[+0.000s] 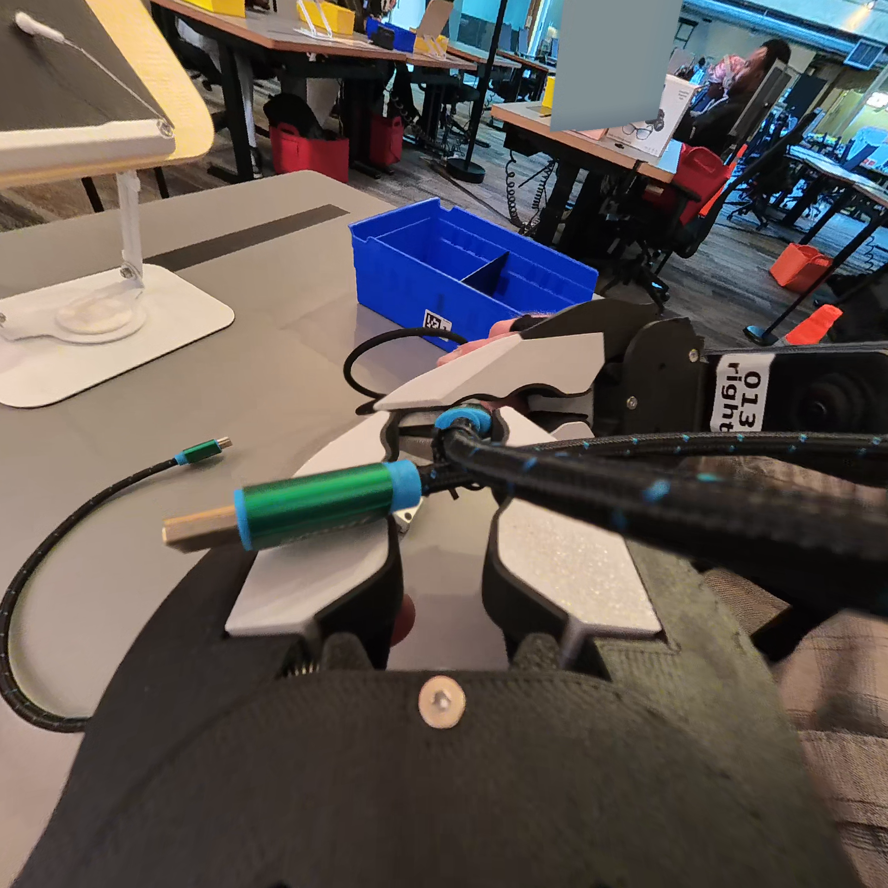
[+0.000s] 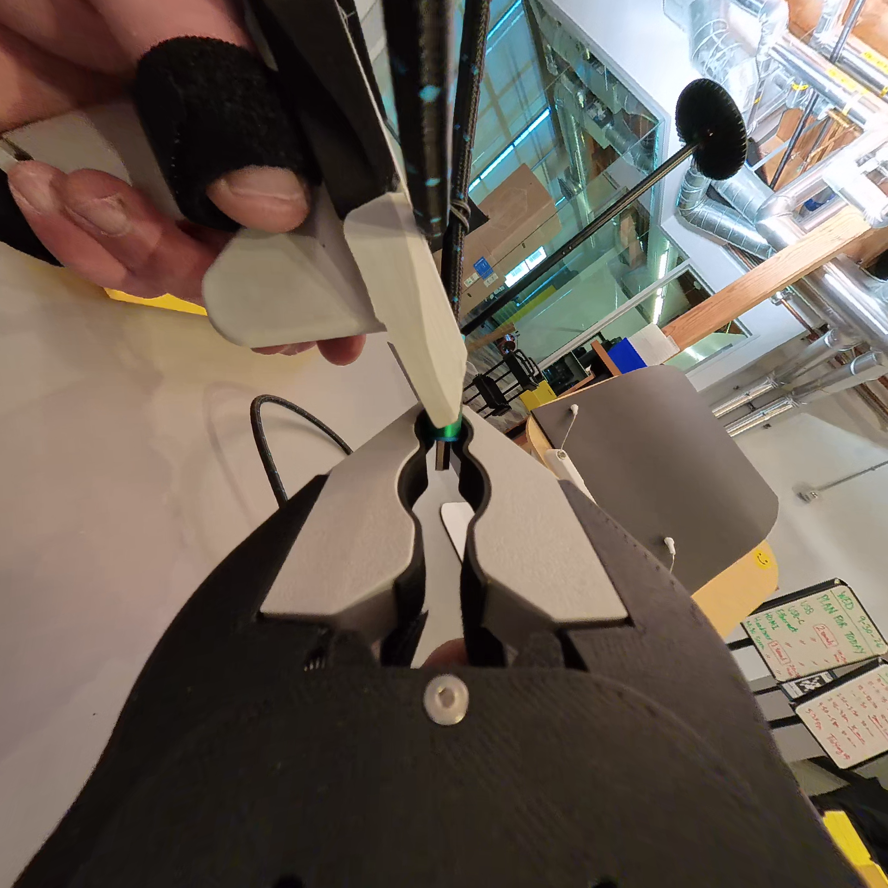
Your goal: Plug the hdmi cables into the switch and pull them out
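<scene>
**Left gripper [image 1: 444, 435] and right gripper [image 2: 444, 427] both pinch one plug**

Both pairs of fingers meet on the same held plug [image 2: 447, 429], a green HDMI connector with a blue collar. In the left wrist view the left gripper's fingers are drawn in until their tips close round the collar end, with a wider gap left farther back. In the right wrist view the right gripper is almost fully closed. The green barrel sits in the notch at its fingertips, and the metal tongue points back between the fingers. This looks like a handover or a re-grip, so that one tool ends up holding the barrel squarely with the tongue free to go into a port.

The braided cable [image 1: 672, 485], black with blue flecks, is bunched and tied just behind the held plug and trails off to the right. From the same bundle a second plug [image 1: 312, 509], green with a gold tongue, rests loosely across the left gripper's left finger, held by neither tool. It is probably waiting its turn.

Farther out, on the grey table [image 1: 269, 384], a small plug [image 1: 202, 451] lies on its own thin lead. Beyond it stand a blue bin [image 1: 408, 283] and a white stand [image 1: 110, 317].

No switch shows in either view, so by my judgement insertion has not yet begun.
</scene>
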The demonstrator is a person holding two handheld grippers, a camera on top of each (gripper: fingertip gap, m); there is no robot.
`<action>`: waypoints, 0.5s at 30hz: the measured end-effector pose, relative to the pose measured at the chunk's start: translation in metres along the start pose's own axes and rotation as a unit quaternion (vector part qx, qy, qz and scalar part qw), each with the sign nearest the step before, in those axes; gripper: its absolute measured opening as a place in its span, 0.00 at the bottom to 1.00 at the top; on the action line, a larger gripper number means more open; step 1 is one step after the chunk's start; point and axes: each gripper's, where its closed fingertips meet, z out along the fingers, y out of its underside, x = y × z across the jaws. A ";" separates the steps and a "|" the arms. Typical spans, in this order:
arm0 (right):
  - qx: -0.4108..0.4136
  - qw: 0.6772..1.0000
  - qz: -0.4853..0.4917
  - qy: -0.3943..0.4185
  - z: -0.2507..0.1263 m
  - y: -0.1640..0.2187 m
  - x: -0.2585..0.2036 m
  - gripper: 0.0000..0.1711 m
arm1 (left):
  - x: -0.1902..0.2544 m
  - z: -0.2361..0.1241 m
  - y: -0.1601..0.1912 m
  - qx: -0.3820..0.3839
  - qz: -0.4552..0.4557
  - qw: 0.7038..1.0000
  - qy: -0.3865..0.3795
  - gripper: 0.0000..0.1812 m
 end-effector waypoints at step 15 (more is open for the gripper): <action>-0.028 0.999 -0.030 0.000 0.004 0.010 -0.011 0.02 | -0.010 0.002 0.010 -0.017 -0.020 1.000 -0.004 0.20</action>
